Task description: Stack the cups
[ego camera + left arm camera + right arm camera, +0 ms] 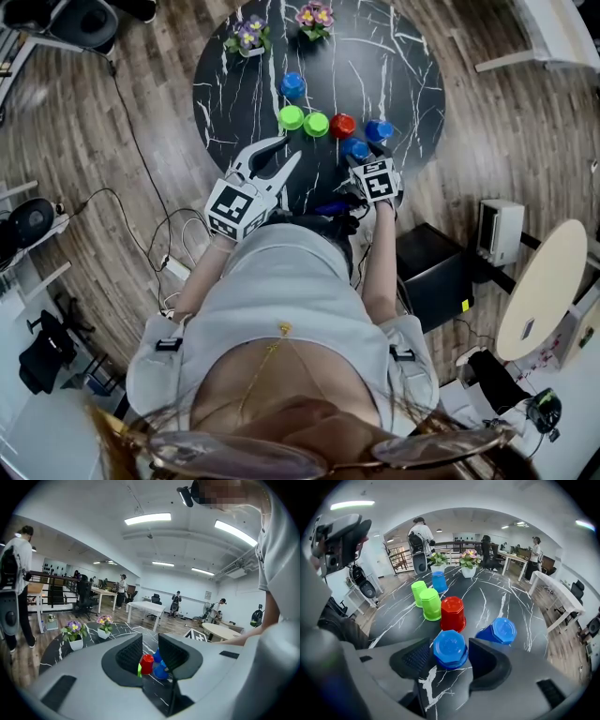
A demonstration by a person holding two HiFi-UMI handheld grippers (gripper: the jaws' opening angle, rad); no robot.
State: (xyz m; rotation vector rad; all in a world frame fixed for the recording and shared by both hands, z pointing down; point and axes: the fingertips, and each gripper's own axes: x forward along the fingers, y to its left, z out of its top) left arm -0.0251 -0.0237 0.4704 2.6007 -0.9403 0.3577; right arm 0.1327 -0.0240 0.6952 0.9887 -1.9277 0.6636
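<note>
Several plastic cups stand upside down on the round black marble table (412, 66). My right gripper (450, 656) is open, and a blue cup (450, 648) stands between its jaws with a thin gap on each side. Past it are a red cup (453, 613), two green cups (431, 603) (418, 592), a far blue cup (439, 581), and another blue cup (499, 631) to the right. In the head view the right gripper (361, 155) is at the near blue cup (355, 148). My left gripper (279, 155) hovers open and empty left of the cups, near the table's front edge.
Two small flower pots (247, 37) (315, 19) stand at the table's far edge. Wooden floor surrounds the table, with cables (141, 178) at the left and a black box (436, 272) at the right. People and office tables show in the background of both gripper views.
</note>
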